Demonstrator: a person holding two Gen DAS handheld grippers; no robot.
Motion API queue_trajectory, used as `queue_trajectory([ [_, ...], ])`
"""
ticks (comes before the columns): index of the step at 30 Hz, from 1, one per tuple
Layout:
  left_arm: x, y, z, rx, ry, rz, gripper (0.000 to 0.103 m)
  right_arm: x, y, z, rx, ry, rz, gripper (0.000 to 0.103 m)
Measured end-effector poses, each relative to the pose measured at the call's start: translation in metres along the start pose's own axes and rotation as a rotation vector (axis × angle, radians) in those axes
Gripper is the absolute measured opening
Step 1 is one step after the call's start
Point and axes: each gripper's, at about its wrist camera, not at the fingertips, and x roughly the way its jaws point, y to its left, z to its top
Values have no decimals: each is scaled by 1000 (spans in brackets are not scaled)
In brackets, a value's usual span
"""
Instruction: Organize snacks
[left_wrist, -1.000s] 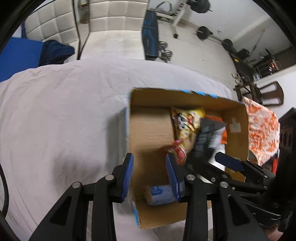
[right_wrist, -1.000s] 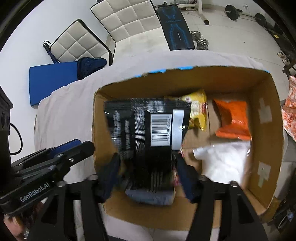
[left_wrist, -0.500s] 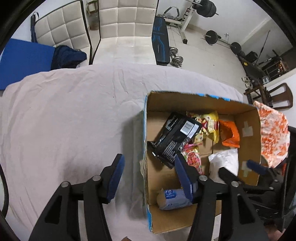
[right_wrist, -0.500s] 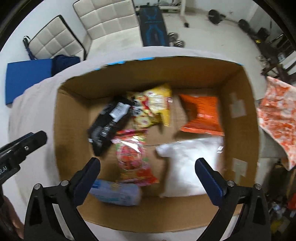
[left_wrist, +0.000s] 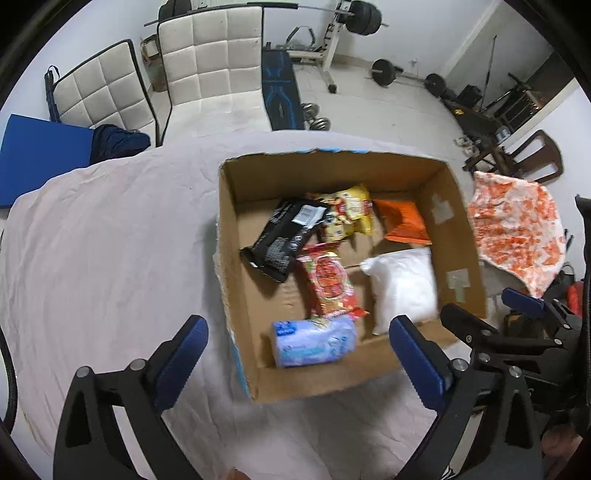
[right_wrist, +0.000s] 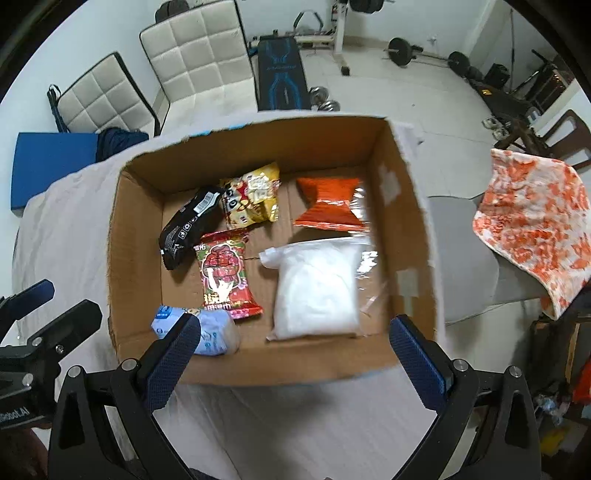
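Note:
An open cardboard box (left_wrist: 258, 384) (right_wrist: 136, 236) stands on a table under a pale cloth. Inside lie a black snack pack (left_wrist: 284, 236) (right_wrist: 188, 225), a yellow bag (left_wrist: 347, 214) (right_wrist: 255, 199), an orange bag (left_wrist: 402, 221) (right_wrist: 328, 206), a red packet (left_wrist: 328, 280) (right_wrist: 225, 273), a white bag (left_wrist: 402, 288) (right_wrist: 317, 288) and a pale blue pack (left_wrist: 314, 343) (right_wrist: 214, 332). My left gripper (left_wrist: 299, 362) is open, held above the box's near edge. My right gripper (right_wrist: 291, 354) is also open and empty, above the box's near wall.
White padded chairs (left_wrist: 207, 62), a blue mat (left_wrist: 40, 155) and weight equipment (left_wrist: 332, 33) stand beyond the table. An orange-patterned cloth (left_wrist: 517, 232) (right_wrist: 535, 225) drapes over a seat right of the box. The pale tablecloth (left_wrist: 110, 240) spreads left of the box.
My right gripper opened and dropped the black snack pack into the box, then pulled back upward. My left gripper also opened wider and drew back from the box.

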Motion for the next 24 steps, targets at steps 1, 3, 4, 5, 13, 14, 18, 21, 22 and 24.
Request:
queue_trajectory([
  [1,-6,-2,-1,2,-13,-2,101,-5,-2,-2,4,-8,-3,103],
  [3,-27,-9,-6,19,-62,9,101,-21,-7,-9,13,-31,2,103],
  [4,-37,-12,-9,24,-81,18,101,-30,-9,-13,17,-39,3,103],
  [5,-46,-15,-11,23,-97,27,101,-40,-11,-18,19,-52,6,103],
  [13,-119,-33,-35,21,-191,33,101,-127,-16,-54,50,-137,69,103],
  [14,-129,-34,-38,15,-204,29,101,-144,-15,-60,45,-155,63,103],
  [18,-161,-40,-49,9,-250,48,101,-193,-15,-80,38,-204,34,103],
  [21,-181,-43,-55,9,-270,75,101,-222,-19,-91,40,-234,9,103],
  [22,-186,-44,-57,10,-276,79,101,-232,-20,-95,40,-245,-3,103],
  [24,-199,-44,-62,9,-290,98,101,-249,-22,-101,39,-261,-12,103],
])
